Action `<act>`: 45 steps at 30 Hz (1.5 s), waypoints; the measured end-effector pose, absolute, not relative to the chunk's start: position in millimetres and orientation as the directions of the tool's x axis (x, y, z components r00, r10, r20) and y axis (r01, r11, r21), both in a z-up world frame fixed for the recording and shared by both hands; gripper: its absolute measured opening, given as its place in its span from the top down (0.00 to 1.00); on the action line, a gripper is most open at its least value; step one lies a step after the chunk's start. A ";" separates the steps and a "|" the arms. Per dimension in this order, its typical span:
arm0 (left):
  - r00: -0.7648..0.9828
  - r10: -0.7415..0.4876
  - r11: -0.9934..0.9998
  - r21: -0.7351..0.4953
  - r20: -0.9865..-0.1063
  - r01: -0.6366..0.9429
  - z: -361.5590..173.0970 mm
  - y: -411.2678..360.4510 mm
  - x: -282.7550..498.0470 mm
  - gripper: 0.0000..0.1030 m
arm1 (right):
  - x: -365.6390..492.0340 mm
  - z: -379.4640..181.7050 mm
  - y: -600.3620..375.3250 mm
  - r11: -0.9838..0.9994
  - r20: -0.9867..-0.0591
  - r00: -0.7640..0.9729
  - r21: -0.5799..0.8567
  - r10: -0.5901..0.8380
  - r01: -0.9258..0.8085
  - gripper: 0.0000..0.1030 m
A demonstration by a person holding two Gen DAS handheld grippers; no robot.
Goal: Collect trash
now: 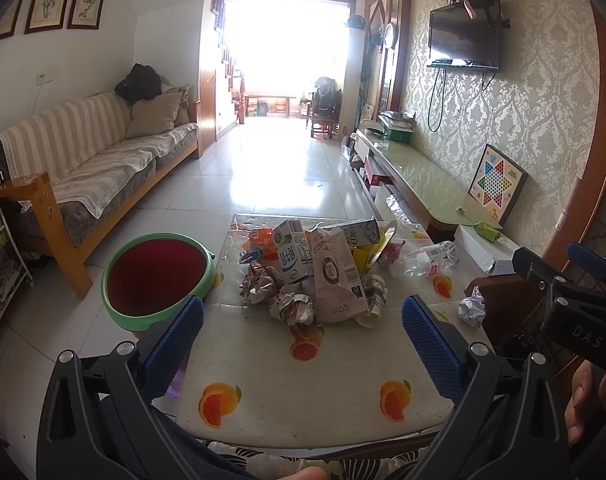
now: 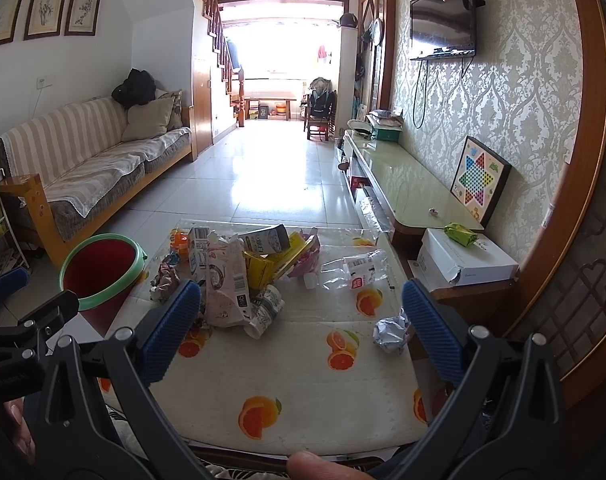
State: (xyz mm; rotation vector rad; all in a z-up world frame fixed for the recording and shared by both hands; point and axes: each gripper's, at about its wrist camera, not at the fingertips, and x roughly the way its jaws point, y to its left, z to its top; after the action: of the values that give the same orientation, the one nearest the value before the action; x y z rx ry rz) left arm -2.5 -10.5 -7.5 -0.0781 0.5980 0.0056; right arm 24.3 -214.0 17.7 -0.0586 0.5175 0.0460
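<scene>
Both grippers hover over the near edge of the tabletop (image 1: 343, 392), which carries an orange-print cover. Left gripper (image 1: 303, 340): jaws spread wide, nothing between them. Right gripper (image 2: 301, 328): jaws likewise spread wide and empty.

Nearest loose item: a crumpled foil ball (image 2: 389, 330) alone on the right side of the tabletop, apart from the main heap. In the right wrist view it sits just inside the right-hand blue pad, ahead and slightly right of the jaw centre. In the left wrist view the same ball lies outside the jaws, off to the right. Judgement: the right gripper is the nearer one for it. The ball is roughly round, so no long axis to align with.

Mid tabletop: a trash pile (image 1: 315, 276) of crushed cartons and crumpled paper wads. A tall pink carton (image 1: 337, 280) leans at the front, long axis running roughly away from the cameras; a milk carton (image 1: 293, 252) stands behind it. The pile lies straight ahead of the left jaws and ahead-left of the right jaws.

Right of the pile lies a clear plastic bottle (image 2: 353, 270) on its side, long axis running left to right.

Left of the tabletop, on the floor: a red bin with a green rim (image 1: 115, 300), open, closer to the left gripper. No trash visible inside it; its bottom is hidden.
</scene>
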 end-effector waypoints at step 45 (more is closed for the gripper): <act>0.812 -0.014 0.998 -0.060 -0.583 -0.026 -10.1 -8.0 0.5 0.08 | 25.5 0.4 -217.2 0.999 -0.528 0.849 -0.028 0.024 -0.046 0.03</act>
State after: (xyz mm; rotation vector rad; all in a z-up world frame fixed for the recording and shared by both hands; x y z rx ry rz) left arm 0.5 -8.0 -10.1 -0.0660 0.6233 0.0064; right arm 25.5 -217.2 0.4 -0.0402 0.5553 0.0366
